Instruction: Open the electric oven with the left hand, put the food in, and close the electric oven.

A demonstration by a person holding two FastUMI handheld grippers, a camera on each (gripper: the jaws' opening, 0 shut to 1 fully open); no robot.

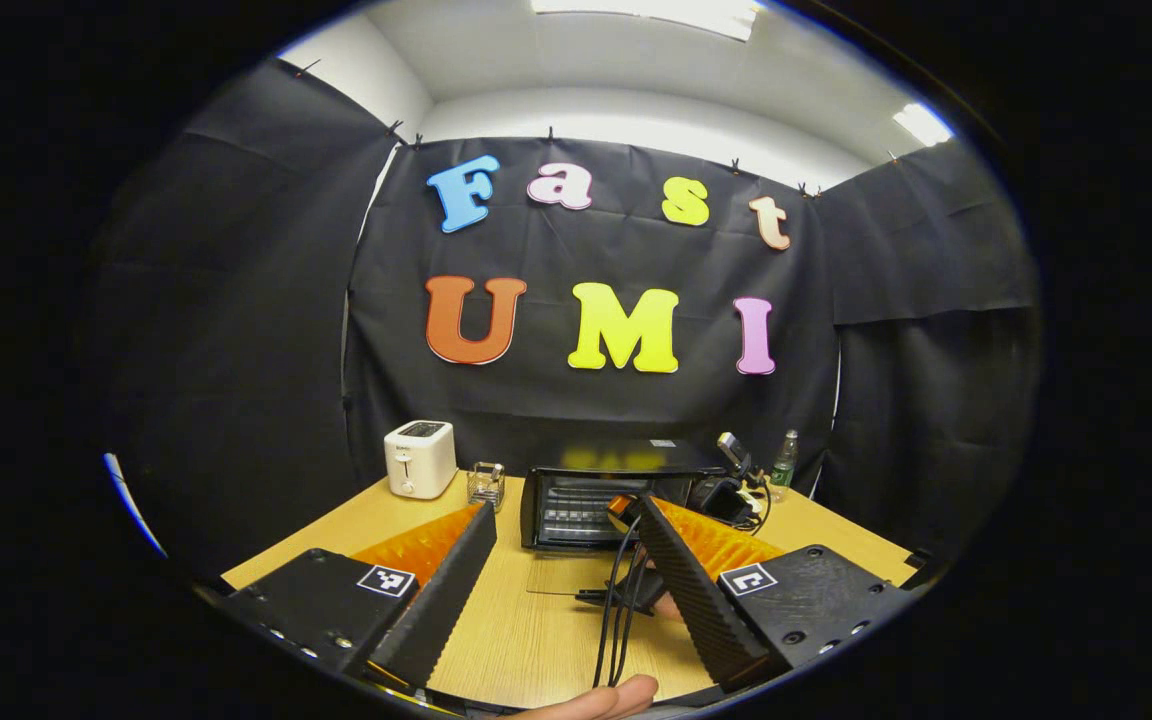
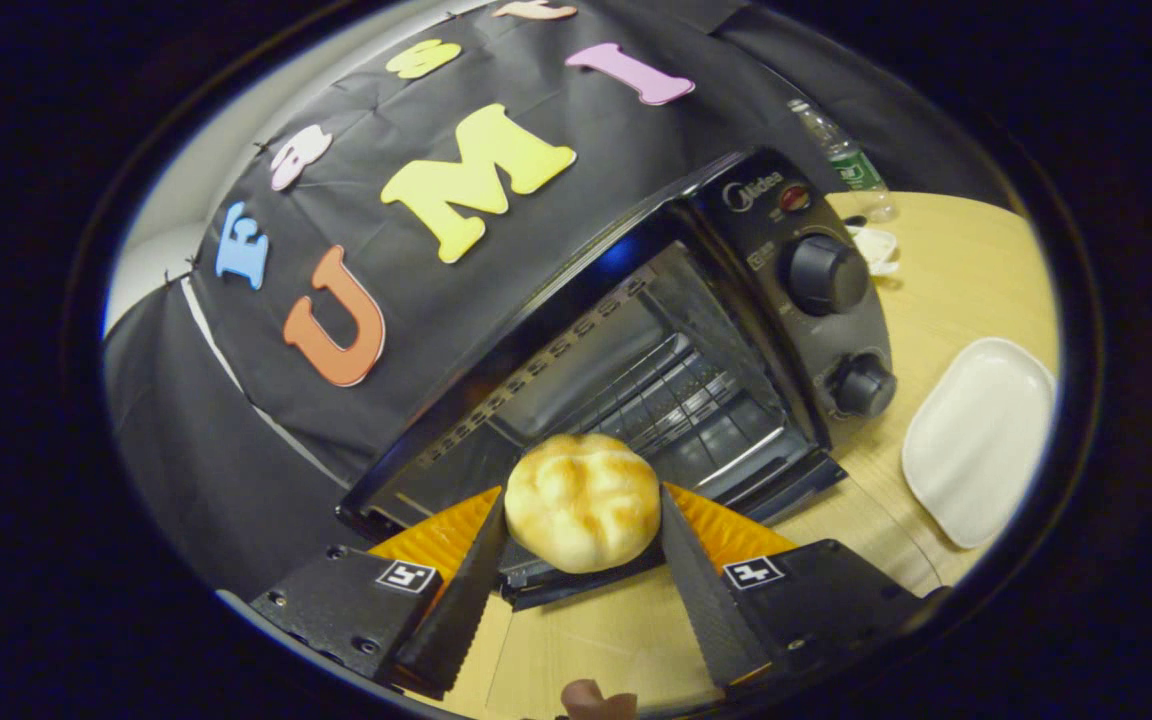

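The black electric oven (image 1: 604, 495) stands at the back of the wooden table (image 1: 526, 640), its glass door (image 1: 568, 574) folded down flat in front. My left gripper (image 1: 560, 508) hangs open well short of it, with nothing between the fingers. In the right gripper view the oven (image 2: 656, 380) is close, its cavity and wire rack (image 2: 671, 395) exposed. My right gripper (image 2: 582, 497) is shut on a round golden bun (image 2: 582, 500), held just before the oven's mouth, over the lowered door.
A white toaster (image 1: 420, 458) and a small clear holder (image 1: 485, 484) sit left of the oven. A bottle (image 1: 784, 462) stands to its right. A white plate (image 2: 976, 440) lies right of the oven's knobs (image 2: 826, 272). Black cables (image 1: 616, 600) hang near my left gripper's right finger.
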